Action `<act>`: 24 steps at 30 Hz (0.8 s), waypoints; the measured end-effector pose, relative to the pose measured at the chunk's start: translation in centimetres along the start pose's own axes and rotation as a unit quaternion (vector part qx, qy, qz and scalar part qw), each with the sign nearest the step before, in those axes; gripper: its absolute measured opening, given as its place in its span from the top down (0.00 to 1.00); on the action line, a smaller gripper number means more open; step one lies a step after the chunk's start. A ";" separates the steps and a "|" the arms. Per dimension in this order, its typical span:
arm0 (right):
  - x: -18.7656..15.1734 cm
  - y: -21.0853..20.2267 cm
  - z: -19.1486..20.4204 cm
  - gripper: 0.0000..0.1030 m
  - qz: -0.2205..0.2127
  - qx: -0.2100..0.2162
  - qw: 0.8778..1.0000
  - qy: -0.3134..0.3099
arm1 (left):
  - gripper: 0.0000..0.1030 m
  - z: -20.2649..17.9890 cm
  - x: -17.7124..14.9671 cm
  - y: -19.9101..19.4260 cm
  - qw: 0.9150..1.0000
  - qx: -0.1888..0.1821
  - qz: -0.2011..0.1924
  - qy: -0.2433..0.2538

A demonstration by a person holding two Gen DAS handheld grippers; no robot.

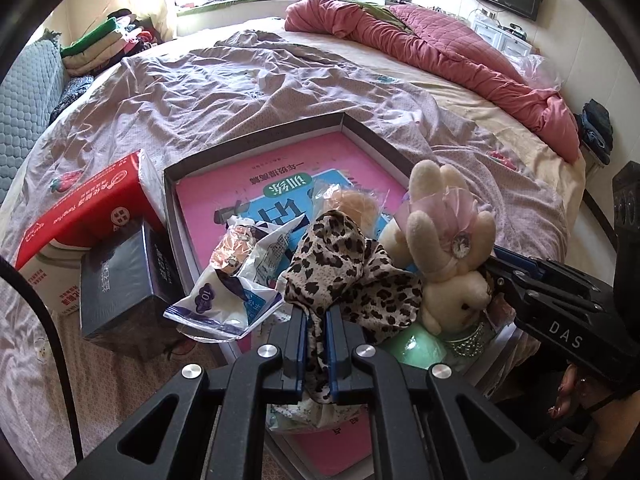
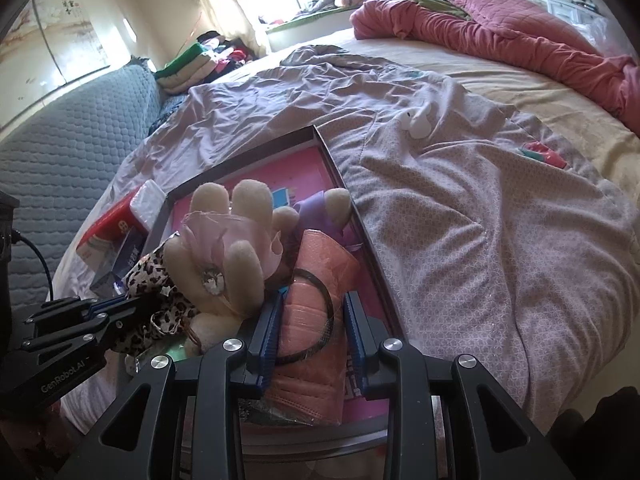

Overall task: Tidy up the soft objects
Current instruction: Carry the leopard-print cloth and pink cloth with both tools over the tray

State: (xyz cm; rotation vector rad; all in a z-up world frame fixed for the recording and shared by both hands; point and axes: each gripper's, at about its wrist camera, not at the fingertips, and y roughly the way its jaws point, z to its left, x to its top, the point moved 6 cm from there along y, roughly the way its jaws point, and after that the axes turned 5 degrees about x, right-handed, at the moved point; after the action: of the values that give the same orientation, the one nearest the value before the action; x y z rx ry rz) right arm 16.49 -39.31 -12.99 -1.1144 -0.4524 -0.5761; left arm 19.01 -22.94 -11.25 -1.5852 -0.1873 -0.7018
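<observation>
Your left gripper [image 1: 316, 336] is clamped on the leopard-print cloth [image 1: 352, 276], which bunches up at the near edge of the shallow cardboard tray [image 1: 256, 140] lying on the bed [image 1: 224, 80]. Your right gripper [image 2: 312, 336] has its fingers set either side of a pink pouch wrapped in clear plastic [image 2: 316, 300], with a thin black hair hoop [image 2: 320, 284] lying across it; from this angle the pads look close to the wrap, but whether they are pressing it cannot be told. The cream plush rabbit [image 1: 444, 236] with the pink bow leans between the two tools, just beside the cloth. Also in the tray are a crinkled snack packet [image 1: 236, 280] and a pink workbook [image 1: 280, 184] lining the bottom.

The step in hand looks like sorting the soft pieces from the tray's clutter. Next, you would likely lift the cloth straight up so its loose folds clear the rabbit and the packet, then set it on the open bedsheet beside the tray. Mind the hoop; it may snag the pouch.
</observation>
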 end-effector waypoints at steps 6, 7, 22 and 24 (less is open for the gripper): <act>0.5 -0.6 0.0 0.69 -0.015 0.002 1.000 0.002 | 0.92 -0.1 0.2 -0.3 1.000 -0.003 -0.008 -0.001; 0.6 -0.5 0.0 0.69 -0.016 0.002 1.000 0.002 | 0.92 -0.1 0.3 -0.3 1.000 -0.004 -0.009 -0.001; 0.0 0.7 -1.2 0.66 -0.005 0.008 1.000 0.029 | 0.90 -0.1 0.5 0.1 1.000 -0.008 -0.007 -0.006; 0.1 0.7 -1.1 0.65 -0.004 0.007 1.000 0.028 | 0.90 -0.1 0.5 0.0 1.000 -0.010 -0.007 -0.008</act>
State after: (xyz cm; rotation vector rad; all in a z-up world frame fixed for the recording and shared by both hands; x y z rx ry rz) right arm 17.08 -40.12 -13.87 -1.0809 -0.4130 -0.6084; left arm 19.40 -23.15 -11.02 -1.6095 -0.2035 -0.7048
